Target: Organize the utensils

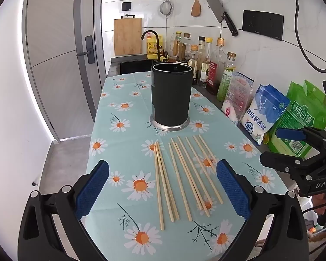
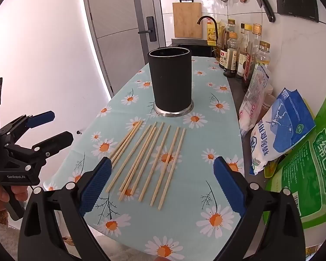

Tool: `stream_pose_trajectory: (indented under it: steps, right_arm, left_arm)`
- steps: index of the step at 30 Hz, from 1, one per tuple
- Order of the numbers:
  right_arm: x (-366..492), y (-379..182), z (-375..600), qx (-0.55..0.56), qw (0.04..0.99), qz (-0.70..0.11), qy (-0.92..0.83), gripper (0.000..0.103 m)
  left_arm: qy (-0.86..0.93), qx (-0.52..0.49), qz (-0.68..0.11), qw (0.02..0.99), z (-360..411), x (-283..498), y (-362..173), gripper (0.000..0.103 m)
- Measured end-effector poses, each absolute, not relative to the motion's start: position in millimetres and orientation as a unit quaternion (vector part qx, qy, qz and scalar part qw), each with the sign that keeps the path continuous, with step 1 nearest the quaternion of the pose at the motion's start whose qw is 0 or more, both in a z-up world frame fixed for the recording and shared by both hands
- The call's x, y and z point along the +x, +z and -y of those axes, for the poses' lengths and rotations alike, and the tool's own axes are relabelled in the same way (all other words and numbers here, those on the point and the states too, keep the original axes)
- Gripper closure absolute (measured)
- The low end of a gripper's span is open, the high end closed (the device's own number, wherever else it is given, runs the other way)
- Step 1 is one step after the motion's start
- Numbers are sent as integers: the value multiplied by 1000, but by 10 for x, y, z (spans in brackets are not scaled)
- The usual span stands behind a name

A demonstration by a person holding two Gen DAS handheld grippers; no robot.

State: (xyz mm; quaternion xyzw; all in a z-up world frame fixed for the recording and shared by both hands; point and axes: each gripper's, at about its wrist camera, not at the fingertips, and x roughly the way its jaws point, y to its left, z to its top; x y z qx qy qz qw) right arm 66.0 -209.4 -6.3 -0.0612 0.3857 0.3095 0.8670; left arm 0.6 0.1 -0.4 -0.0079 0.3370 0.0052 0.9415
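Note:
Several wooden chopsticks lie side by side on the daisy-print tablecloth, also in the right wrist view. A black cylindrical holder with a metal base stands upright just behind them, and shows in the right wrist view. My left gripper is open and empty, above the near ends of the chopsticks. My right gripper is open and empty, also above their near ends. Each gripper shows in the other's view: right, left.
Bags of salt and sugar and a row of bottles line the right wall side. A sink with a faucet and a cutting board are at the back. A door is to the left.

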Motion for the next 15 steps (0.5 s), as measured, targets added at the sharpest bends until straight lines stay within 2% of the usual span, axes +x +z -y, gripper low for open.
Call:
stream_pose_trajectory:
  steps: [15]
  right_arm:
    - [602,-140,2039,-65,867,-384,310,9]
  left_arm:
    - [0,-8,-335,942,39,-7,-11,6]
